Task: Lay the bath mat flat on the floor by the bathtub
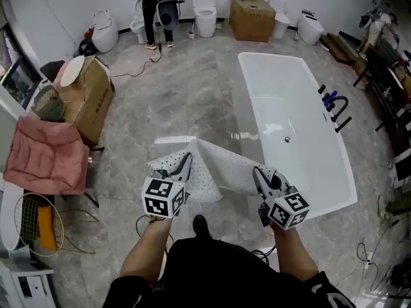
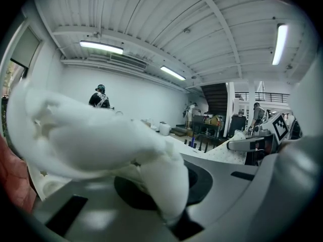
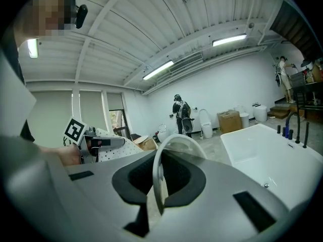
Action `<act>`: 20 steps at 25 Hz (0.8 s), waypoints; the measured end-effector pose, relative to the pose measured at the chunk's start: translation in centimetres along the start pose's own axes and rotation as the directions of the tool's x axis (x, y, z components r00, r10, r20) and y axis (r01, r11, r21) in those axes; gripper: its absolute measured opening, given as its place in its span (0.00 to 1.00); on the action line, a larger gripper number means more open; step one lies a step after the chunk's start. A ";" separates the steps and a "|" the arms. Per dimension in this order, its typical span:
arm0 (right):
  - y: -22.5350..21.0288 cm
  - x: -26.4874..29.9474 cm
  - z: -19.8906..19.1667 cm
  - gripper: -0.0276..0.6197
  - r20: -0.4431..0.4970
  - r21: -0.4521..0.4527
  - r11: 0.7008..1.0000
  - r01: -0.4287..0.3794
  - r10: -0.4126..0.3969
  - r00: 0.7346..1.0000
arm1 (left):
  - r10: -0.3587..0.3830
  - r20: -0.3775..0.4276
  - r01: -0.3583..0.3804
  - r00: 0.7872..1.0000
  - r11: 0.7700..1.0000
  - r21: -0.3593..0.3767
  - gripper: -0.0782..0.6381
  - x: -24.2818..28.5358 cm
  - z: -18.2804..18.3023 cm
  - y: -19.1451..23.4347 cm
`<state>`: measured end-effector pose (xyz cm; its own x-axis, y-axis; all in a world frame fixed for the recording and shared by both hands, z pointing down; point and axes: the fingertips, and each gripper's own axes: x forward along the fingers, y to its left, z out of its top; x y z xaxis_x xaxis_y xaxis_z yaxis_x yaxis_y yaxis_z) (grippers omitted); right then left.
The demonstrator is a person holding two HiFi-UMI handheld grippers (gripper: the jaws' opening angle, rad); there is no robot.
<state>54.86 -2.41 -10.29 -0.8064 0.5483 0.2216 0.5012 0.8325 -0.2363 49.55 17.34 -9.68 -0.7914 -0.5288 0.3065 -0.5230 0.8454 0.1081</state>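
Note:
The white perforated bath mat (image 1: 215,169) hangs above the grey floor, stretched between my two grippers just left of the white bathtub (image 1: 292,130). My left gripper (image 1: 185,162) is shut on the mat's left end, which bunches thickly over its jaws as a white mass (image 2: 106,140) in the left gripper view. My right gripper (image 1: 259,174) is shut on the right end. There a thin curled mat edge (image 3: 160,173) stands clamped between the dark pads. The left gripper (image 3: 103,142) with dotted mat also shows in the right gripper view, beside the bathtub (image 3: 267,158).
A black faucet (image 1: 337,108) sits on the tub's right rim. A pink cushioned chair (image 1: 48,156) and a cardboard box (image 1: 90,98) stand at left. Toilets (image 1: 205,8), another box (image 1: 252,18) and a standing person (image 1: 157,11) line the far wall. Cables lie near my feet.

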 end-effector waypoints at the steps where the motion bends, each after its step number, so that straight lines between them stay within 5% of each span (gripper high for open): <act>1: -0.2 1.1 0.2 0.08 -0.007 0.001 1.000 0.001 -0.001 1.000 | 0.000 -0.003 0.000 1.000 1.000 -0.005 0.17 0.6 0.1 1.0; 7: -0.1 8.0 1.5 0.08 -0.038 -0.019 1.000 -0.007 0.006 0.999 | 0.001 -0.005 -0.001 1.000 1.000 -0.010 0.17 3.5 1.0 6.9; 20: -2.1 15.7 2.0 0.08 -0.082 0.007 0.999 -0.033 0.034 0.996 | 0.010 -0.047 -0.012 0.999 0.999 -0.032 0.17 8.0 1.2 12.4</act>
<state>40.52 4.32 -8.16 -0.7603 0.5809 0.2906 0.5257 0.8131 -0.2499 36.31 23.53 -6.99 -0.7811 -0.5161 0.3514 -0.5033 0.8536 0.1348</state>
